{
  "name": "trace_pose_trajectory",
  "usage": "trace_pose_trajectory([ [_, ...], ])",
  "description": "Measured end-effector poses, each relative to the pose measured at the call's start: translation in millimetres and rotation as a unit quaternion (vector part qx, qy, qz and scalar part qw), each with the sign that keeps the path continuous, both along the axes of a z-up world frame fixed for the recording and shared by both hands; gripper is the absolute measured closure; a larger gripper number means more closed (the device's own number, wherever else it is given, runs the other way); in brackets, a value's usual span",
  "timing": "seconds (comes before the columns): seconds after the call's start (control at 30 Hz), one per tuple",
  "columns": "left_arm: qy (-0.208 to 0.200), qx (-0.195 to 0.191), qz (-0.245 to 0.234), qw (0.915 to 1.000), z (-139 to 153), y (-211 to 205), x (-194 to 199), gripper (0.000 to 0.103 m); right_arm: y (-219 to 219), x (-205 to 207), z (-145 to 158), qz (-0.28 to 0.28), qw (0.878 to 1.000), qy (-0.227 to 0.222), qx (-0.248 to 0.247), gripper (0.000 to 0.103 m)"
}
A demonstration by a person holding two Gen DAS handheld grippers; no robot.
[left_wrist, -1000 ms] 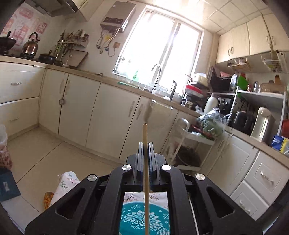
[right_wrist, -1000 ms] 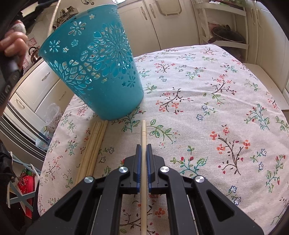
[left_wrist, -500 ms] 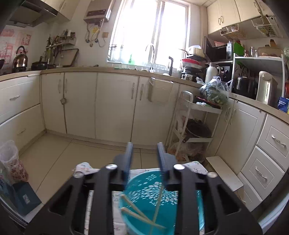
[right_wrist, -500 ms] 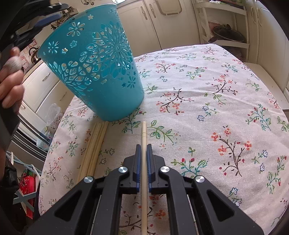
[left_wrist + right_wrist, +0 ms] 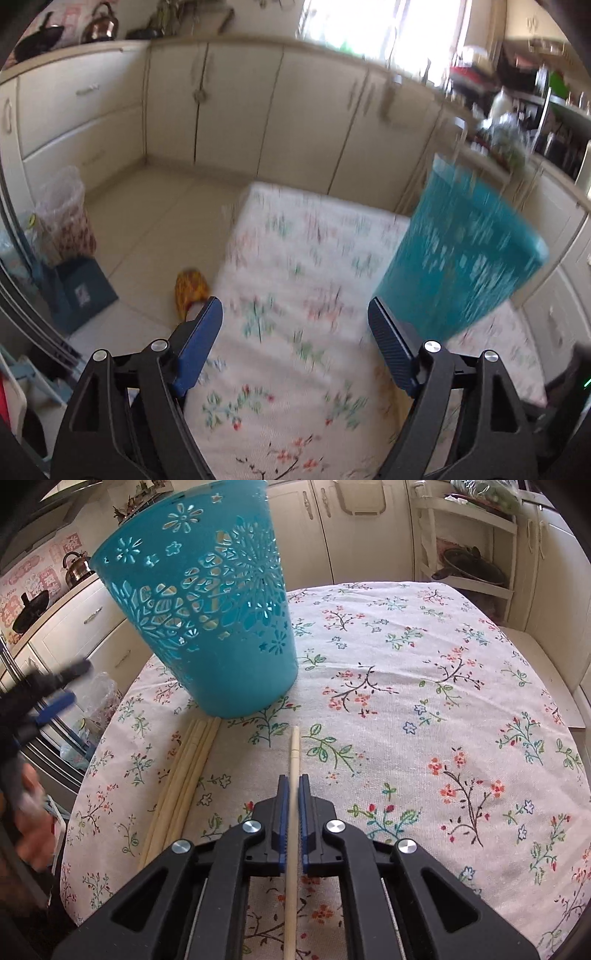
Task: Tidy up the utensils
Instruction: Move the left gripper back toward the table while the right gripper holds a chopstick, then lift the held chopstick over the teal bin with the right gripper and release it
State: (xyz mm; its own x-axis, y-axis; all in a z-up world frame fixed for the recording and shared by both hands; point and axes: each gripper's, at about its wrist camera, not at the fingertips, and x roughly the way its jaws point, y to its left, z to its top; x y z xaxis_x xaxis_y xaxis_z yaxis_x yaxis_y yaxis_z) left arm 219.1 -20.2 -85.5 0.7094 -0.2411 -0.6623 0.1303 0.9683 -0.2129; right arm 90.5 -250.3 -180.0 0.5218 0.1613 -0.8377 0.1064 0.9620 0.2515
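A teal cut-out basket (image 5: 207,620) stands on the floral tablecloth (image 5: 424,716); in the blurred left wrist view the basket (image 5: 461,251) sits to the right. My right gripper (image 5: 291,786) is shut on a single wooden chopstick (image 5: 293,753) whose tip points toward the basket's base. A bundle of several chopsticks (image 5: 188,768) lies on the cloth just left of it, against the basket's foot. My left gripper (image 5: 295,314) hangs over the cloth with jaws opening wide and nothing between them. That left gripper (image 5: 55,698) also shows blurred at the left edge, held by a hand (image 5: 33,834).
Cream kitchen cabinets (image 5: 258,122) ring the room. A wire rack with a pan (image 5: 476,568) stands beyond the table's far edge. On the floor to the left are a plastic bag (image 5: 66,218), a dark blue box (image 5: 81,291) and an orange slipper (image 5: 190,291).
My left gripper let go of its chopstick over the basket, opened wide, then dropped down and tilted toward the cloth left of the basket. The right gripper kept still with its chopstick.
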Motion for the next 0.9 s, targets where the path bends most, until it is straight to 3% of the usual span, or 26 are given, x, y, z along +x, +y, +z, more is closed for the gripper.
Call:
trace_pose_trajectory([
  [0.2,0.052,0.028,-0.023,0.998,-35.5,-14.6,6.7,0.024,16.6,-0.2,3.0,0.04,0.996,0.001,-0.077,0.097],
  [0.3,0.06,0.026,-0.028,0.9974,-39.4,-16.3,8.9,0.023,4.5,-1.0,5.3,0.019,0.999,0.004,-0.039,0.097],
  [0.37,0.061,0.025,-0.028,0.9975,-40.9,-15.7,9.3,0.021,-14.2,-7.7,15.0,-0.01,1.0,-0.01,0.02,0.097],
  [0.43,0.062,0.026,-0.03,0.9973,-41.7,-19.2,10.7,0.019,-23.7,-16.6,29.5,-0.029,0.997,-0.036,0.056,0.097],
  [0.5,0.063,0.031,-0.033,0.997,-42.8,-21.4,11.1,0.017,-36.1,-27.7,55.2,-0.043,0.99,-0.083,0.109,0.097],
  [0.6,0.064,0.039,-0.035,0.9966,-43.4,-25.6,11.8,0.016,-42.9,-30.9,92.2,-0.05,0.977,-0.143,0.151,0.097],
  [0.8,0.064,0.041,-0.035,0.9965,-43.4,-27.6,11.3,0.015,-34.2,13.6,179.6,-0.038,0.944,-0.277,0.172,0.097],
  [0.9,0.064,0.04,-0.035,0.9965,-43.4,-27.2,11.5,0.015,-26.4,51.2,200.4,-0.046,0.933,-0.319,0.157,0.097],
])
